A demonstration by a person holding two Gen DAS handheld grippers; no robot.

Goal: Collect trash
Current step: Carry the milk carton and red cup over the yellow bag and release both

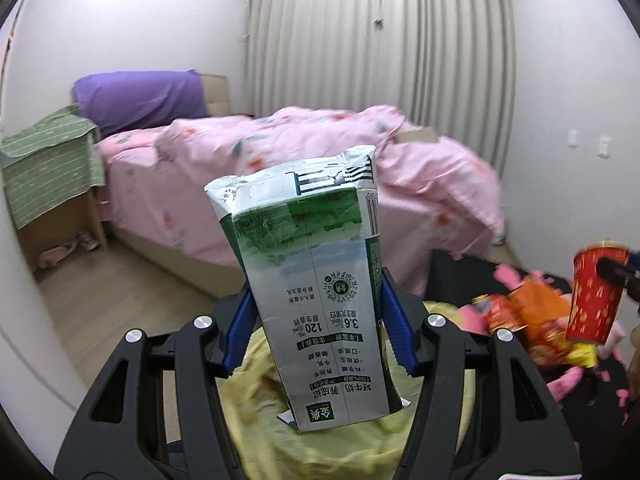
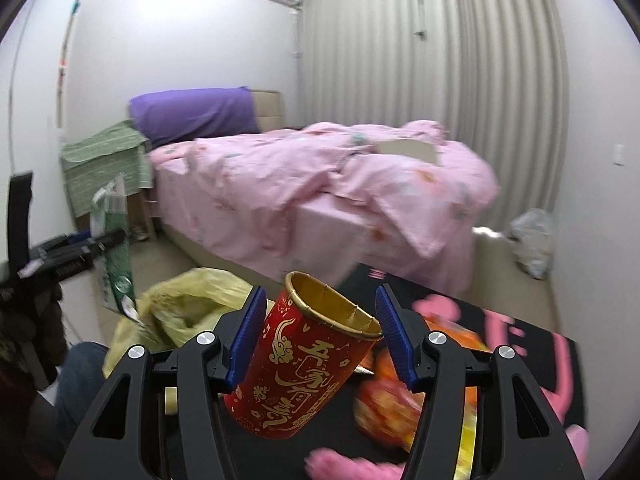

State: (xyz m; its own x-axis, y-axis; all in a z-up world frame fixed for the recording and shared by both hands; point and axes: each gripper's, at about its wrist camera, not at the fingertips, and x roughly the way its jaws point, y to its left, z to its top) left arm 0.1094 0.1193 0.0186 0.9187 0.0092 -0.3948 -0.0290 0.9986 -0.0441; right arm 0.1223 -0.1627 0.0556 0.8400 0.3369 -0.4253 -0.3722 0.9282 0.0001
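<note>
A green and white milk carton (image 1: 312, 264) stands upside down between the blue pads of my left gripper (image 1: 316, 300), which is shut on its sides, above a crumpled yellow bag (image 1: 248, 412). The right wrist view shows that carton (image 2: 116, 264) at the left, beside the yellow bag (image 2: 180, 308). My right gripper (image 2: 320, 300) is shut on a red paper cup with gold lettering (image 2: 304, 368), tilted with its mouth up and to the right. The left wrist view shows the red cup (image 1: 592, 296) held at the far right.
Orange and red snack wrappers (image 1: 532, 320) lie on a black mat with pink shapes (image 2: 520, 344). Behind stands a bed with a pink duvet (image 1: 280, 152) and a nightstand under a green cloth (image 1: 44, 168). A white plastic bag (image 2: 532, 240) sits by the right wall.
</note>
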